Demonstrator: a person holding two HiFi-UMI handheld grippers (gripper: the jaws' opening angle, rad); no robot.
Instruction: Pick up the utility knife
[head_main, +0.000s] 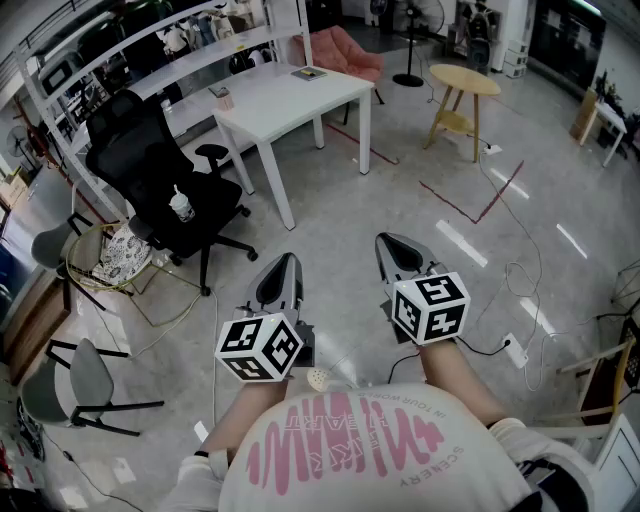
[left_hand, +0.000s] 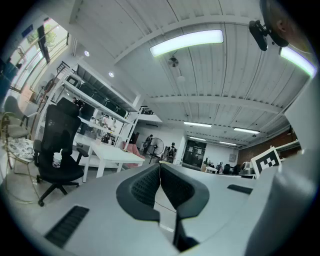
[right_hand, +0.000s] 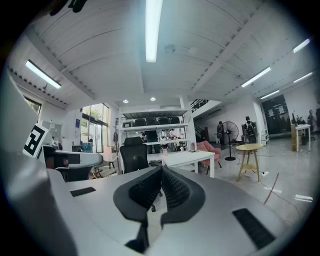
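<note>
No utility knife can be made out in any view. A white table (head_main: 290, 95) stands across the room with a small box (head_main: 222, 97) and a flat item (head_main: 309, 72) on it, too small to identify. My left gripper (head_main: 284, 262) and right gripper (head_main: 392, 243) are held side by side over the floor, close to the person's body and far from the table. Both are shut with nothing between their pads. In the left gripper view, the left gripper (left_hand: 159, 167) points level toward the table (left_hand: 112, 154). The right gripper (right_hand: 161, 170) also faces the table (right_hand: 187, 157).
A black office chair (head_main: 165, 175) with a cup (head_main: 181, 205) on its seat stands left of the table. A round wooden side table (head_main: 463, 80) and a pink armchair (head_main: 345, 50) are at the back. Cables (head_main: 515, 270) trail over the floor at right; grey chairs (head_main: 75, 375) stand at left.
</note>
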